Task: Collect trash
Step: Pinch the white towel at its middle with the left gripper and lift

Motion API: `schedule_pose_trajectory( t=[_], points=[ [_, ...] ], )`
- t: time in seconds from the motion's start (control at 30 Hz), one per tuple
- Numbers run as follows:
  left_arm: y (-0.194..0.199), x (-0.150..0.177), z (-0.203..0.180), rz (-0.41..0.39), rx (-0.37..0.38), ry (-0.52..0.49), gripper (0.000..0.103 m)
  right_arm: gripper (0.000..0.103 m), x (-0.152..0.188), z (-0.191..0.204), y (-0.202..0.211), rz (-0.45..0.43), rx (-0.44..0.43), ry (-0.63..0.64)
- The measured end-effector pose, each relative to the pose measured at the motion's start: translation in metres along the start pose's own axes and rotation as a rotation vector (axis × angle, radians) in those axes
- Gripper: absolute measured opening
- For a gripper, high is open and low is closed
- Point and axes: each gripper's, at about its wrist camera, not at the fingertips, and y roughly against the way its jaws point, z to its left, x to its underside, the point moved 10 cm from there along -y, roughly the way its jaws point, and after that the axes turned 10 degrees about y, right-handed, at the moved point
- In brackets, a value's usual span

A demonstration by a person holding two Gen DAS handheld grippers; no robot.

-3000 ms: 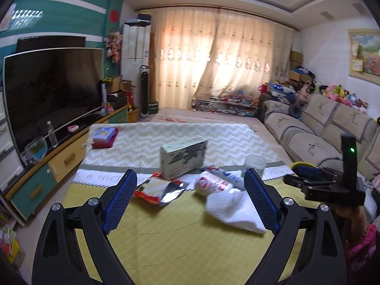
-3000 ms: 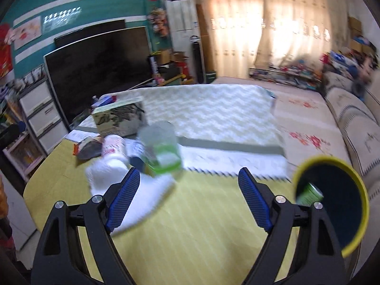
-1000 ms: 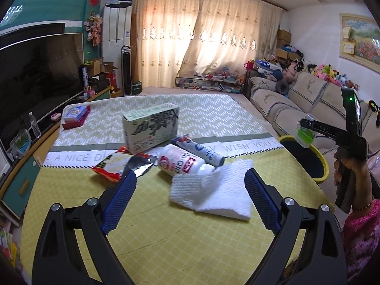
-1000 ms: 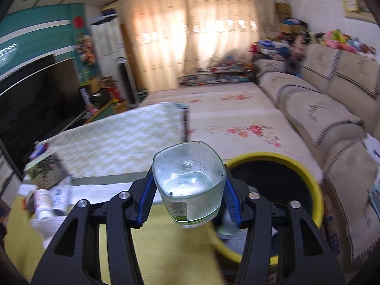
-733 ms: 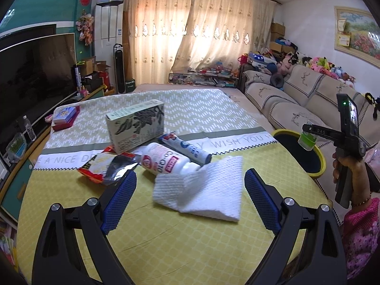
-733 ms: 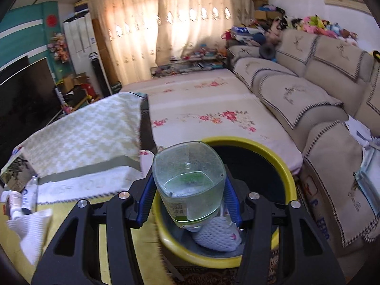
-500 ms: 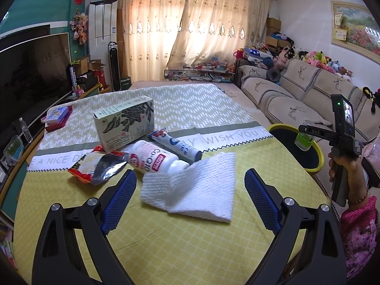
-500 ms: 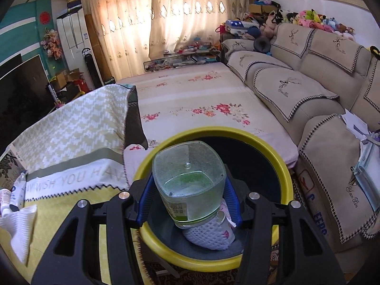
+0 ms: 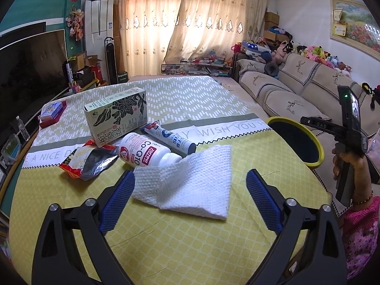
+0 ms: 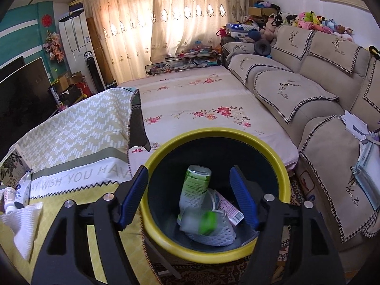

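Cup left the right gripper, jaws opening and empty above the yellow-rimmed bin; plastic cup lies inside (over the can). Left gripper gapes empty, paper towel between its pads on the bench.

Your clear plastic cup in the yellow-rimmed bin is smeared with motion blur, so its outline cannot be made out. The white mesh item under it is partly covered. On the table, the paper towel hides the cap end of the white supplement bottle, and the green carton covers part of the torn snack wrapper. Your sleeve is cut off by the left wrist view's right edge.
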Motion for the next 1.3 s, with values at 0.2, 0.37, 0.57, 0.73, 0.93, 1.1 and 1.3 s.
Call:
schedule_pose_trajectory(
  t=[0.2,0.37,0.57,0.73,0.93,1.1,1.3],
  points=[
    [-0.013,0.007,-0.002,0.041,0.011,0.007,0.095,0.070,0.004,0.005,0.011,-0.008,-0.022,0.001],
    [-0.029,0.013,-0.007,0.087,0.004,-0.012,0.095,0.070,0.004,0.009,0.012,-0.005,-0.039,0.007],
    [-0.047,0.024,-0.027,0.149,0.024,-0.069,0.095,0.071,0.006,0.011,0.010,0.003,-0.057,0.004],
    [-0.063,0.030,-0.032,0.201,0.018,-0.082,0.085,0.071,0.008,0.009,0.010,0.004,-0.065,-0.002],
    [-0.078,0.038,-0.030,0.233,-0.031,-0.124,0.078,0.072,0.008,0.005,0.009,0.001,-0.067,-0.019],
    [-0.079,0.032,-0.021,0.211,-0.060,-0.113,0.044,0.072,0.008,0.004,0.009,-0.001,-0.080,-0.031],
    [-0.072,0.026,-0.011,0.209,-0.029,-0.074,0.011,0.072,0.010,0.004,0.012,-0.003,-0.093,-0.041]
  ],
)
